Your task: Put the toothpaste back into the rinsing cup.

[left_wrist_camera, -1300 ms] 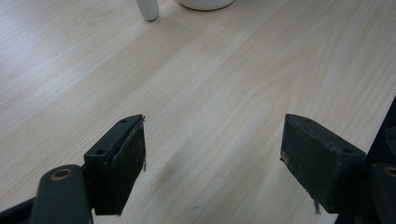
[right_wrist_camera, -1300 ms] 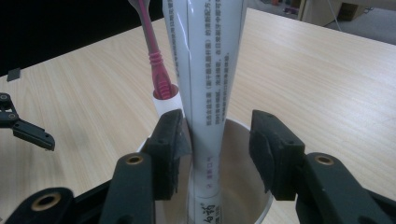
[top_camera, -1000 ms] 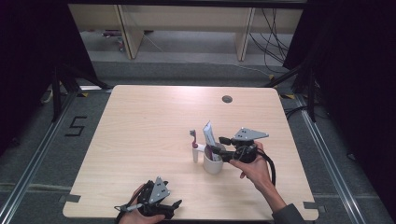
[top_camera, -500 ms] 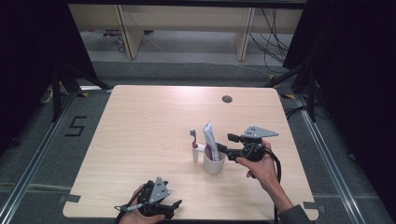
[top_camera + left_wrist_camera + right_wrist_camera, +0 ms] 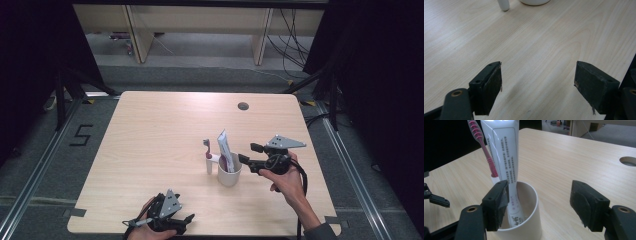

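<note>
Pale wooden table [image 5: 165, 135] on grey floor [image 5: 45, 165], black curtains [image 5: 30, 60] both sides, light wooden furniture [image 5: 200, 25] behind

A: The pale wood-grain tabletop [image 5: 165, 135] looks laminated: smooth, with a soft sheen. The round white cup [image 5: 524, 225] seems matt plastic or ceramic, I can't tell which.

B: The tall white toothpaste tube [image 5: 504, 152] is glossy plastic and catches the light. The pink toothbrush [image 5: 482, 147] is ribbed plastic.

A: And the black block-shaped fingers [image 5: 586, 205] of the right gripper [image 5: 540, 206]?

B: Matt, with rubbery pads, slightly frayed. The left gripper [image 5: 537, 92] has the same.
</note>
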